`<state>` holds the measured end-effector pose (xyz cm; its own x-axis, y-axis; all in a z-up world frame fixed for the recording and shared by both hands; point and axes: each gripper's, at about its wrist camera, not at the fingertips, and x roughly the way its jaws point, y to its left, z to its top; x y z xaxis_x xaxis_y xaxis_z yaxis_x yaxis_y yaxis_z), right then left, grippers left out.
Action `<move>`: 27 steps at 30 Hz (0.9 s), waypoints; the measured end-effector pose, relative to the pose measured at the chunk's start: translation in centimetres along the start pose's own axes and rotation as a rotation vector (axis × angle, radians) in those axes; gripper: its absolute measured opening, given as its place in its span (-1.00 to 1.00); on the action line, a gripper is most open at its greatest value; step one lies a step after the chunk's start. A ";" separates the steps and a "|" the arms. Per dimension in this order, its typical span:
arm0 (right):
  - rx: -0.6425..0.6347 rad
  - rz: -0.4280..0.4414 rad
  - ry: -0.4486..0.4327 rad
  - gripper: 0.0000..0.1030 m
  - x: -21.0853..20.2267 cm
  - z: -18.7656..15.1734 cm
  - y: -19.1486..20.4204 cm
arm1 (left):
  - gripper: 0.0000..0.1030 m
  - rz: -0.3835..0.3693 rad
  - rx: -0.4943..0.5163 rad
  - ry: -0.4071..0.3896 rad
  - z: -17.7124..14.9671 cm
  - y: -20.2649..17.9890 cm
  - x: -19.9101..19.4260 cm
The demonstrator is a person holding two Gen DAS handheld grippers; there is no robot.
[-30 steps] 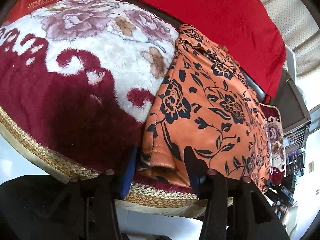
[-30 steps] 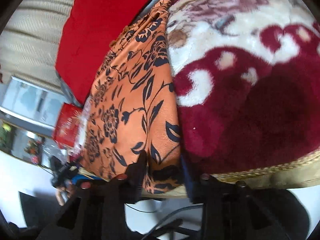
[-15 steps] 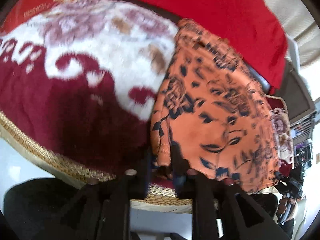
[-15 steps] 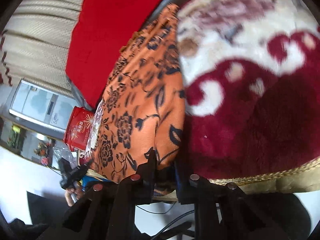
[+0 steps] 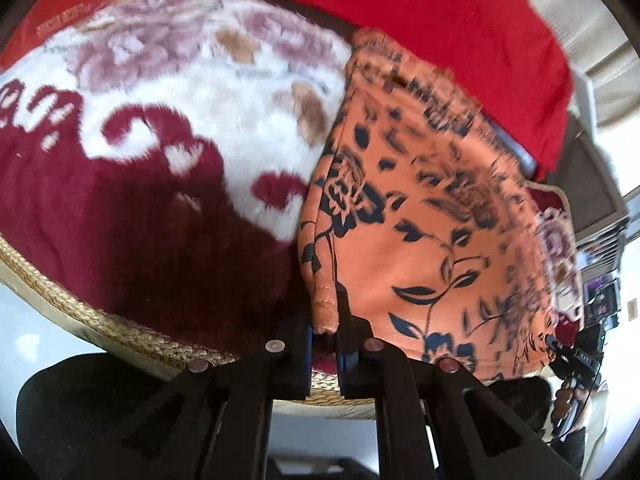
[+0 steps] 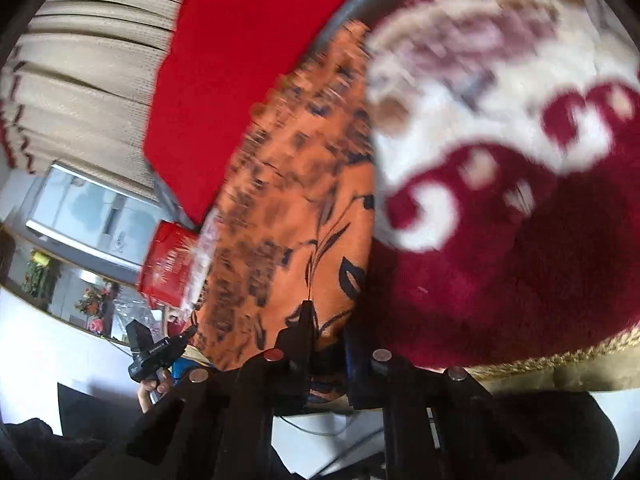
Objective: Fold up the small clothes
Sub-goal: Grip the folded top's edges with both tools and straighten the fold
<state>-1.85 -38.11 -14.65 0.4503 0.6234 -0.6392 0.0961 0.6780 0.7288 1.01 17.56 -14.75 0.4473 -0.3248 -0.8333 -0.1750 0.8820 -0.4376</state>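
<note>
A: How will the orange floral garment (image 5: 432,216) handle?

B: Light, soft and limp, I judge. It lies centre-right in frame on the plush blanket (image 5: 168,152). The left gripper (image 5: 325,330) is pinched narrow on its near corner hem; the right gripper (image 6: 326,344) clamps the other corner. Hems grip best.

garment (image 5: 420,216) on blanket (image 5: 168,128), cushion (image 5: 400,4) behind

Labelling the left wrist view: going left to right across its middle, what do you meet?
Plush maroon-and-white blanket → orange floral garment, its near corner pinched in the left gripper → red cloth.
</note>
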 end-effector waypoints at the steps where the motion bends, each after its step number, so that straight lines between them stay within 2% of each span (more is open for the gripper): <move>1: 0.018 -0.006 0.016 -0.75 0.5 0.0 -0.5 | -0.82 0.005 0.019 0.000 0.5 -0.6 -0.1; 3: 0.019 0.012 0.021 -0.75 0.9 0.6 -0.2 | -0.82 -0.025 0.062 -0.039 2.9 -2.4 -1.6; 5: -0.019 0.050 -0.002 -0.76 0.4 2.3 1.6 | -0.82 -0.059 0.118 -0.102 6.2 -4.5 -3.4; 7: -0.071 0.103 -0.052 -0.76 -0.7 5.7 4.1 | -0.82 -0.092 0.164 -0.170 10.3 -6.7 -4.9; 11: -0.175 0.176 -0.173 -0.76 -1.4 15.5 8.8 | -0.82 -0.125 0.206 -0.304 19.6 -10.0 -5.2; 13: -0.195 0.188 -0.246 -0.76 -0.8 21.0 10.2 | -0.82 -0.102 0.196 -0.327 24.1 -11.3 -3.0; 15: -0.145 0.177 -0.298 -0.76 1.7 26.9 9.9 | -0.79 -0.047 0.166 -0.349 28.3 -11.8 1.2; 17: -0.088 0.146 -0.287 -0.69 4.7 30.3 8.4 | -0.67 0.029 0.137 -0.309 31.3 -11.8 6.5; 18: -0.048 0.102 -0.262 -0.53 7.4 32.1 6.8 | -0.40 0.092 0.132 -0.268 32.5 -11.7 9.7; 19: -0.004 0.058 -0.243 0.06 9.3 33.0 5.4 | -0.25 0.138 0.132 -0.238 33.2 -11.5 11.7; 20: 0.049 0.000 -0.219 0.47 11.2 33.4 3.8 | -0.15 0.181 0.132 -0.202 33.7 -11.2 13.4; 21: 0.096 -0.048 -0.220 0.64 12.4 33.2 2.5 | -0.14 0.195 0.119 -0.184 33.8 -10.8 13.8; 22: 0.118 -0.055 -0.235 0.64 12.9 32.3 1.6 | -0.12 0.166 0.082 -0.197 33.7 -10.0 13.5; 24: 0.101 -0.021 -0.253 0.64 12.2 30.9 1.7 | 0.36 0.120 0.020 -0.262 32.8 -8.4 11.3; 27: 0.032 -0.059 -0.313 0.64 9.0 28.2 3.3 | 0.43 0.122 -0.013 -0.365 30.2 -6.8 6.8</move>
<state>27.54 -41.27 -11.08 0.6939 0.4300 -0.5776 0.1560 0.6933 0.7036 31.69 19.67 -7.23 0.7051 -0.0723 -0.7054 -0.2565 0.9014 -0.3488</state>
